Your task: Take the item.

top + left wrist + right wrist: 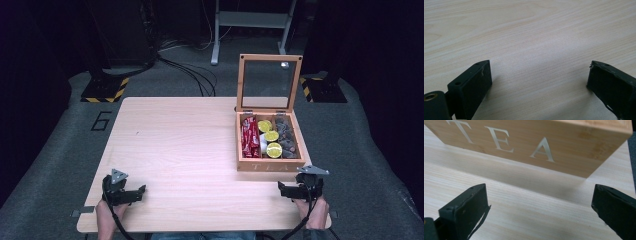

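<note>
- Sitting idle at the near edge of the worktop (190, 150) for now: left gripper (131, 192) at the near-left corner, right gripper (289, 190) at the near-right, both resting low on the wood.
- Spread wide on both sides, fingers (471, 87) on the left with nothing but bare wood grain between them, fingers (466, 210) on the right just as far apart and empty too.
- Looks like the tea box (270, 142) is the thing to go for: sits at the right side of the worktop, just beyond the right gripper, front wall with the TEA lettering (499, 140) facing it close up.
- Lid (270, 82) already stands upright at the back, so probably either reaching in or closing up, can't tell which yet.
- Best bet for reaching in: lift the right gripper clear over the front wall first, then come down from above, not straight ahead, otherwise just shoves the box.
- Inside: red packets (250, 136) in the left compartment, yellow-green round capsules (272, 142) in the middle, dark bits (287, 135) on the right, too small to tell what exactly.
- Packed tight, so narrow the fingers before dipping in and pick one piece only.
- Watch the upright lid, easy to knock shut from the front.
- Nothing else on the worktop to get in the way; left gripper well apart, free to steady the box.
</note>
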The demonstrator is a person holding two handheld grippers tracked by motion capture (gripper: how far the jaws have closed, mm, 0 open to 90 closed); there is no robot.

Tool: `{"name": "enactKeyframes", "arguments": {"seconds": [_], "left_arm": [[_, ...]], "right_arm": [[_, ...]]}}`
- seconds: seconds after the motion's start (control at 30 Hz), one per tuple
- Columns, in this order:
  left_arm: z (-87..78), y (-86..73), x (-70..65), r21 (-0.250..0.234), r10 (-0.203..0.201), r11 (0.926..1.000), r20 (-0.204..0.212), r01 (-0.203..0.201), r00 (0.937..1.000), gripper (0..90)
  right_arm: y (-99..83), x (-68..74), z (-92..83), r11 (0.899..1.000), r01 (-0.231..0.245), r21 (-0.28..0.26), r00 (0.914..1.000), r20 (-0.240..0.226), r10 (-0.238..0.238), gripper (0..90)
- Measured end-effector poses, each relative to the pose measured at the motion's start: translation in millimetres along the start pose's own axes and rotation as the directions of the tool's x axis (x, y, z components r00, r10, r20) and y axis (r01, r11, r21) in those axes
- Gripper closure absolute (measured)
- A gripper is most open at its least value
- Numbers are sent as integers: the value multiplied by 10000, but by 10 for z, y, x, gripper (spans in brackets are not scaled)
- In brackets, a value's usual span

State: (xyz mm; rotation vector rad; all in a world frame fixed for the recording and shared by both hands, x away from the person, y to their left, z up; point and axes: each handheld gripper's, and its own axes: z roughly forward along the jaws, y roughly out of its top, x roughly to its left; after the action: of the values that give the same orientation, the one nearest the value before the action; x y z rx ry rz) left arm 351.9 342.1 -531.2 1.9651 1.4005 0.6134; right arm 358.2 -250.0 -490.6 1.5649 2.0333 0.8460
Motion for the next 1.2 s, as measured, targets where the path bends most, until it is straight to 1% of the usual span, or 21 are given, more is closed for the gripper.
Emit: {"name": "enactKeyframes", "arguments": {"seconds": [0.03,0.07,0.17,0.2,0.33,0.5,0.53,0.63,0.67,0.7,0.83,0.9,0.93,0.97,1.17,1.2], "left_arm": [[0,0,0,2,4,10000,0,-4,10000,51],[0,0,0,0,-2,10000,-1,2,10000,51],[0,0,0,1,4,10000,-2,-4,10000,52],[0,0,0,2,1,10000,0,-1,10000,52],[0,0,0,3,3,10000,-1,-3,10000,52],[-1,0,0,-2,8,10000,0,-8,10000,53],[1,-1,-1,-23,6,10000,-13,-6,10000,53],[3,-2,-3,-50,-7,10000,-33,7,10000,53],[-2,0,0,10,7,10000,11,-7,10000,53],[3,-2,-3,-48,-4,10000,-34,4,10000,53],[3,-2,-3,-52,17,10000,-14,-17,10000,54],[2,-2,-3,-49,31,10000,-2,-31,10000,55],[2,-2,-3,-48,39,10000,6,-39,10000,54],[2,-2,-3,-48,41,10000,7,-41,10000,54],[2,-2,-3,-42,42,10000,10,-42,10000,54],[1,-1,-4,-27,43,10000,39,-43,10000,54]], "right_arm": [[16,15,-10,10000,-31,-64,10000,5,31,0],[31,21,-23,9999,90,-53,10000,37,-90,0],[82,47,-50,9998,103,-163,9999,25,-103,1],[98,46,-57,9997,190,-160,9998,16,-189,1],[171,56,-79,9995,190,-237,9998,59,-189,3],[273,77,-94,9987,371,-357,9993,75,-369,5],[297,86,-92,9985,331,-425,9994,56,-329,5],[363,107,-93,9978,415,-514,9991,17,-415,5],[384,112,-91,9975,478,-528,9989,22,-478,5],[406,119,-94,9976,471,-500,9989,17,-471,5],[483,135,-73,9964,557,-642,9984,-52,-562,11],[523,139,-54,9965,552,-623,9985,-5,-553,11],[542,138,-49,9960,623,-646,9980,-62,-628,11],[563,145,-45,9960,573,-686,9983,-83,-580,10],[691,178,6,9941,736,-795,9971,-154,-750,0],[706,177,18,9924,858,-878,9961,-140,-874,0]]}}
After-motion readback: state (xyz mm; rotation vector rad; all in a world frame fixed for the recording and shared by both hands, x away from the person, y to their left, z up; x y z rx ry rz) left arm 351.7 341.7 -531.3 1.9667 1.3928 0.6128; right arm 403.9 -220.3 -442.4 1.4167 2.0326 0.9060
